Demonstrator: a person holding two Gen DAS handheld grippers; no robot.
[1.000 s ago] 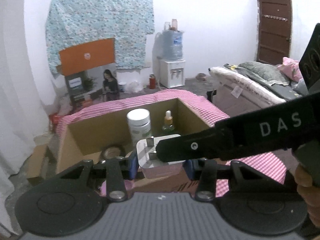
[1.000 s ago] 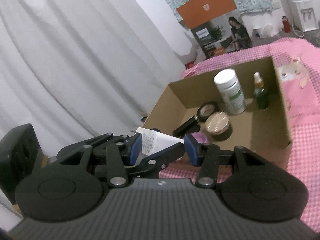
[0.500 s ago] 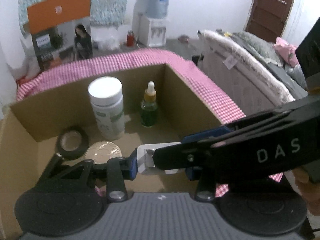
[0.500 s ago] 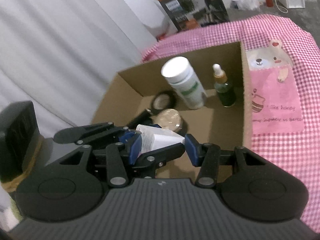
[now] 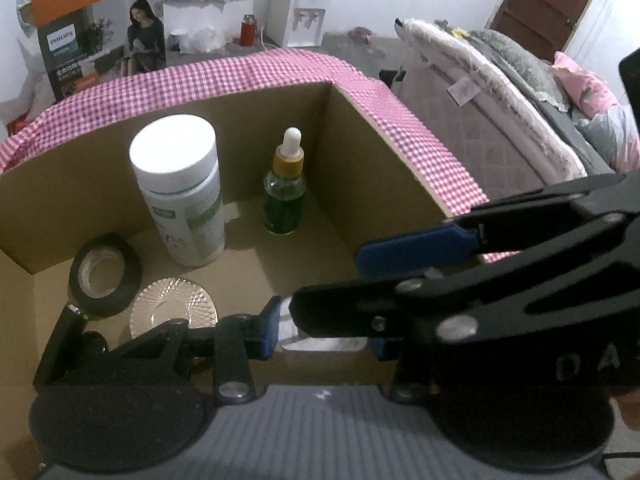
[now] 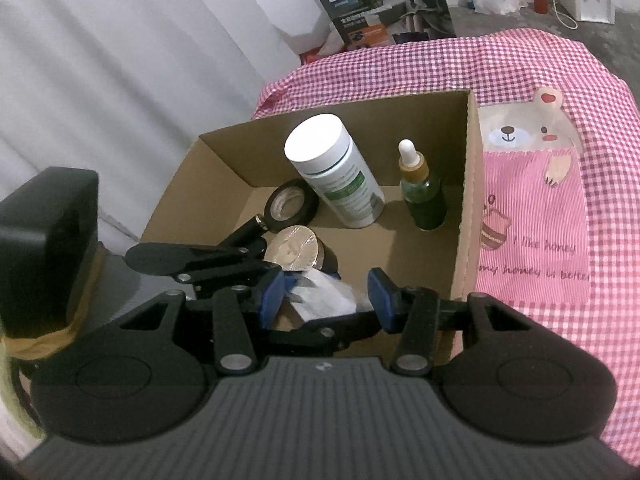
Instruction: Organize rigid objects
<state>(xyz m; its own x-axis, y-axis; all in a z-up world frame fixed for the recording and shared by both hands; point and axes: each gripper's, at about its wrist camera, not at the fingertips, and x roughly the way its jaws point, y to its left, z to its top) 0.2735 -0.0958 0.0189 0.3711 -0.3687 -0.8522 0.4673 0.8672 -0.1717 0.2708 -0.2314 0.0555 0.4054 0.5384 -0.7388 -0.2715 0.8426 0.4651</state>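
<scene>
A small white package point(image 6: 326, 298) sits between the fingers of both grippers, low inside the cardboard box point(image 6: 466, 208). In the left wrist view the package point(image 5: 320, 342) is mostly hidden behind the right gripper's arm. My left gripper point(image 5: 320, 330) and my right gripper point(image 6: 326, 300) both close on it from crossing sides. In the box stand a white bottle point(image 5: 180, 196) and a green dropper bottle point(image 5: 285, 196). A black tape roll point(image 5: 105, 274) and a silver-lidded jar point(image 5: 173, 312) lie beside them.
The box stands on a table with a pink checked cloth point(image 6: 540, 80). White curtains point(image 6: 100, 60) hang at the left. A bed point(image 5: 520, 92) is at the right, a water dispenser point(image 5: 298, 16) and a printed carton point(image 5: 100, 40) behind.
Both grippers moved forward and down over the box, carrying the white package from outside the near wall to low inside the box.
</scene>
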